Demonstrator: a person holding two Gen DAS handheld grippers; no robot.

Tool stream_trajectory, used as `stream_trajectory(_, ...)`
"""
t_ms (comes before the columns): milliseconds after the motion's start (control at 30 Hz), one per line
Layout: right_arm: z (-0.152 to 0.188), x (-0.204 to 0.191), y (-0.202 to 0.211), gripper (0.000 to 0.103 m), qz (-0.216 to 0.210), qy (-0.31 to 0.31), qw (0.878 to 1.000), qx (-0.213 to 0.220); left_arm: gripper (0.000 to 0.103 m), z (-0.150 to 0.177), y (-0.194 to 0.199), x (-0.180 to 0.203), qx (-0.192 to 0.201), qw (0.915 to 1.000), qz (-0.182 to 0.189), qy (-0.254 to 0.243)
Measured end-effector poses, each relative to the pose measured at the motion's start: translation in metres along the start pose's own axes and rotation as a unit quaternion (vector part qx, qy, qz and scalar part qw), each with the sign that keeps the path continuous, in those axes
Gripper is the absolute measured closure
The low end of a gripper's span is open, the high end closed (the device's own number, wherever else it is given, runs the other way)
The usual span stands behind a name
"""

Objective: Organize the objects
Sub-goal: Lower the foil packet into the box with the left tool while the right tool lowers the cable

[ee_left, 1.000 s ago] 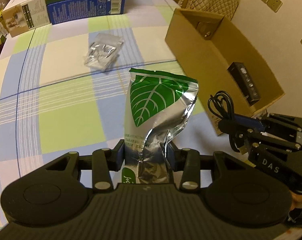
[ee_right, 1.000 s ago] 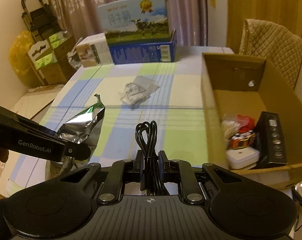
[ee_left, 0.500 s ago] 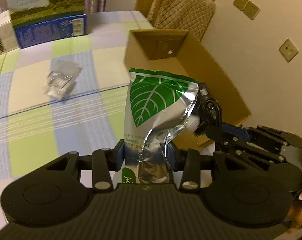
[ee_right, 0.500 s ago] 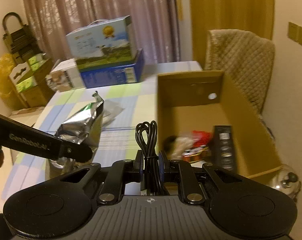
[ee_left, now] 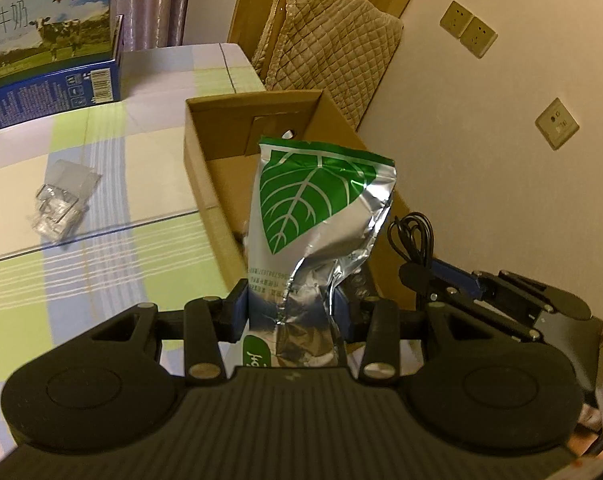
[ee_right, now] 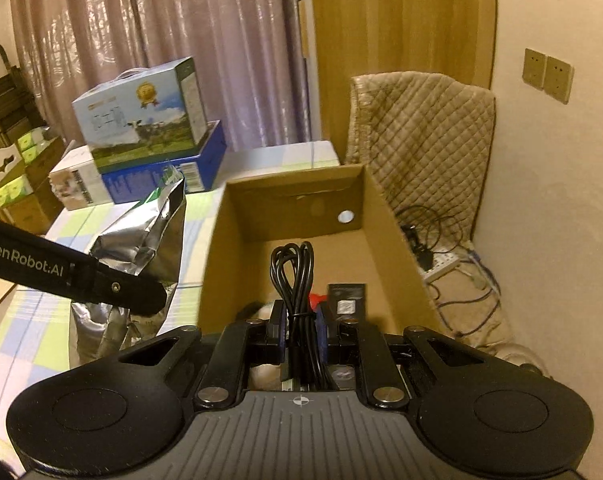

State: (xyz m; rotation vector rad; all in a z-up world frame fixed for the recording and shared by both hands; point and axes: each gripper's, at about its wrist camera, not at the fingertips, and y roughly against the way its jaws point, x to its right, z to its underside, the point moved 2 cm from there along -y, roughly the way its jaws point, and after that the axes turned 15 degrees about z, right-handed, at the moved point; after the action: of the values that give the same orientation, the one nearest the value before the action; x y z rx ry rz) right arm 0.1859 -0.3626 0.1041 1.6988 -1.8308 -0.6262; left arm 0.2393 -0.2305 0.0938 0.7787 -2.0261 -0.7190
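My left gripper (ee_left: pixel 291 312) is shut on a silver foil pouch with a green leaf print (ee_left: pixel 321 208), held upright over the near left part of an open cardboard box (ee_left: pixel 205 152). The pouch also shows in the right wrist view (ee_right: pixel 141 236). My right gripper (ee_right: pixel 300 332) is shut on a coiled black cable (ee_right: pixel 295 276), held above the inside of the box (ee_right: pixel 389 232). The cable and right gripper show in the left wrist view (ee_left: pixel 413 236) to the right of the pouch. Inside the box lie a black carton (ee_right: pixel 347 300), something red and something white.
A clear plastic packet (ee_left: pixel 61 200) lies on the checked tablecloth (ee_left: pixel 101 248) left of the box. Milk cartons (ee_right: pixel 141 120) are stacked at the table's far end. A quilted chair (ee_right: pixel 421 128) stands behind the box. Cables and a power strip (ee_right: pixel 441 268) lie on the floor to the right.
Both grippers have moved right and forward with their loads: from over the tablecloth beside the box to over the box opening. The cable now hangs above the box interior.
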Motion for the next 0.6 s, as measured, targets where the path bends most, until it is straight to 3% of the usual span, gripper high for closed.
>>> stream_trajectory(600, -0.022, 0.024, -0.034, 0.091, 0.013, 0.0, 1.0, -0.005, 0.066, -0.032, -0.039, 0.015, 0.017, 0.9998, 0.005, 0.013)
